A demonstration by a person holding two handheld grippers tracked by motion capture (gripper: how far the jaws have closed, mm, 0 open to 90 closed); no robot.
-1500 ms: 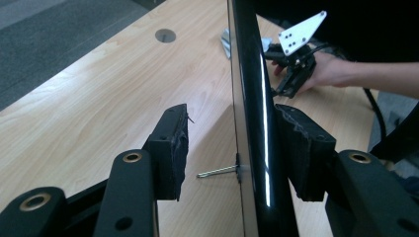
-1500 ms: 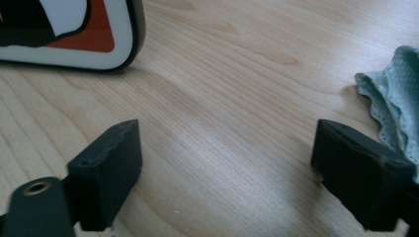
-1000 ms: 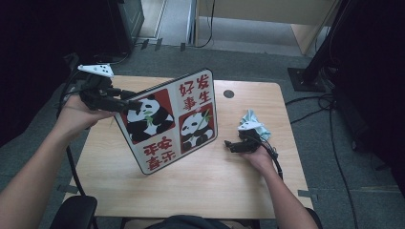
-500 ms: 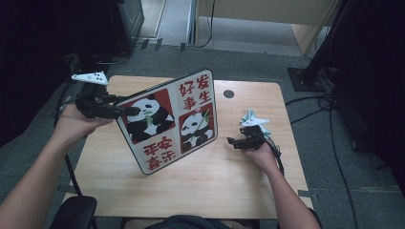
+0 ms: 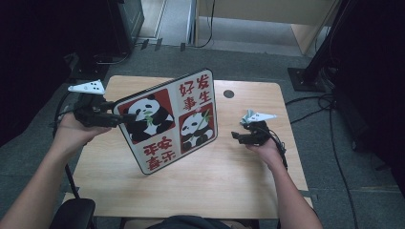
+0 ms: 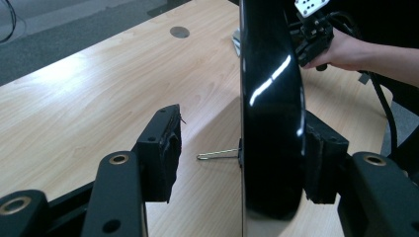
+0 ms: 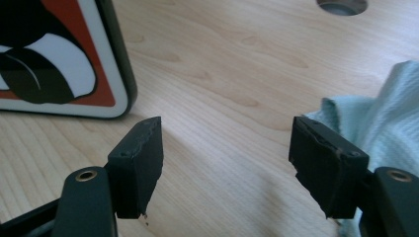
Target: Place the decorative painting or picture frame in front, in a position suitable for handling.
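A board (image 5: 167,121) printed with two pandas and red characters stands tilted on one lower corner on the wooden table (image 5: 229,191). My left gripper (image 5: 122,118) is at the board's upper left edge. In the left gripper view the board's glossy black edge (image 6: 272,98) runs between the jaws of the left gripper (image 6: 244,148). One pad lies against its face and the other pad (image 6: 165,143) stands clear, the jaws having just opened a little. My right gripper (image 5: 236,136) hovers to the board's right. In its own view the right gripper (image 7: 227,148) is open, its jaws having just been closing with nothing between them.
A pale teal cloth (image 7: 385,108) lies beside the right gripper's jaw. A round cable hole (image 5: 229,94) sits near the table's far edge. A thin wire (image 6: 217,155) sticks out from the board's back. Cables and a dark stand base lie on the floor at the right.
My left hand has sunk a little along the board's left edge. My right hand has risen slightly off the table. The board has kept its place.
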